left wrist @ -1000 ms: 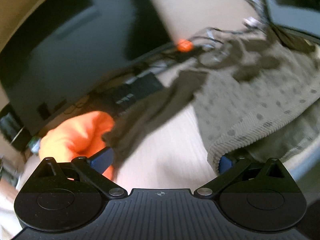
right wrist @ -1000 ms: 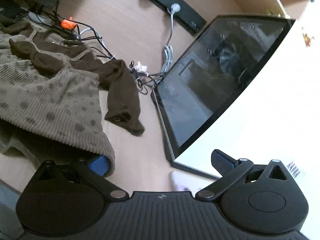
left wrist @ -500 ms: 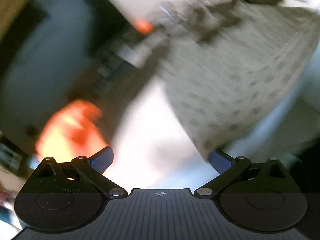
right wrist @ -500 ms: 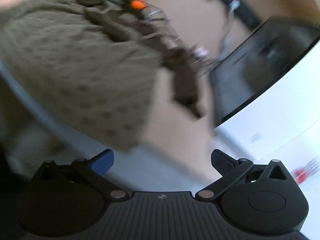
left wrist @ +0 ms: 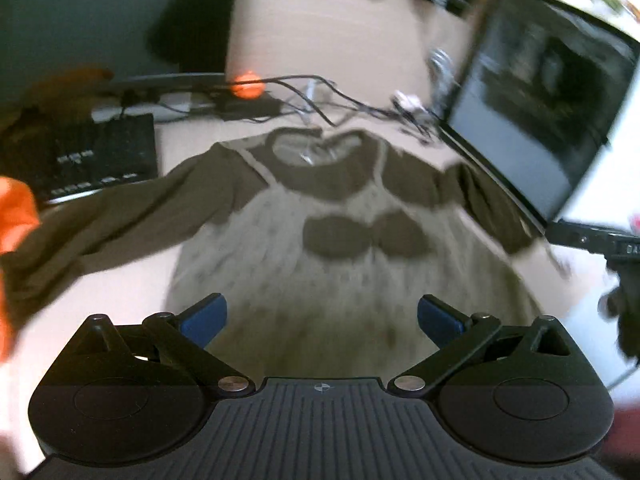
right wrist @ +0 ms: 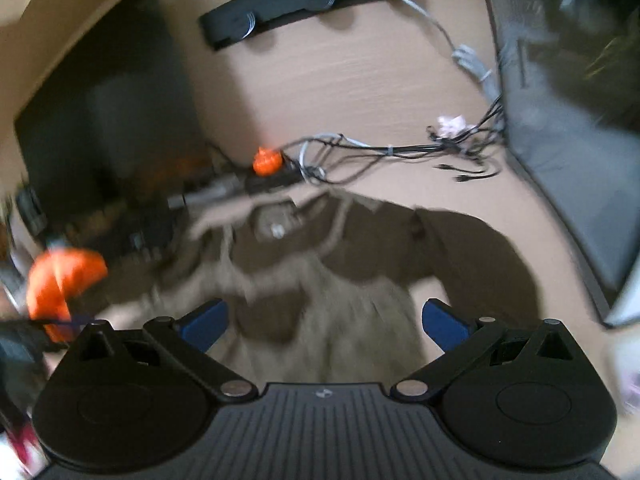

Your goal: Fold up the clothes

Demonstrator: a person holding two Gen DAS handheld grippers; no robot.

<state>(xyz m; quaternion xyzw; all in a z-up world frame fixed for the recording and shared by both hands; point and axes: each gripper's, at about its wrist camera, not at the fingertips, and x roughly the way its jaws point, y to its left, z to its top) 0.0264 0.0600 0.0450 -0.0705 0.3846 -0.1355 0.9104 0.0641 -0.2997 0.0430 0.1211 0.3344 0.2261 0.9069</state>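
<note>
I see one brown garment point(left wrist: 340, 248) spread flat on the light wooden desk point(left wrist: 328, 40), sleeves out. My left gripper point(left wrist: 319, 314) and right gripper point(right wrist: 325, 318) stand wide, holding nothing. Around it: two dark screens, one orange cloth point(right wrist: 60, 280), tangled cables point(right wrist: 380, 152).

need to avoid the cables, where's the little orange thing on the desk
The small orange object sits at the back of the desk, just beyond the brown sweater's collar, on the black cable tangle; the left wrist view shows it left of centre.

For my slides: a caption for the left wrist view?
Open left claw above a brown dotted dress spread flat on the desk, sleeves out.
</note>
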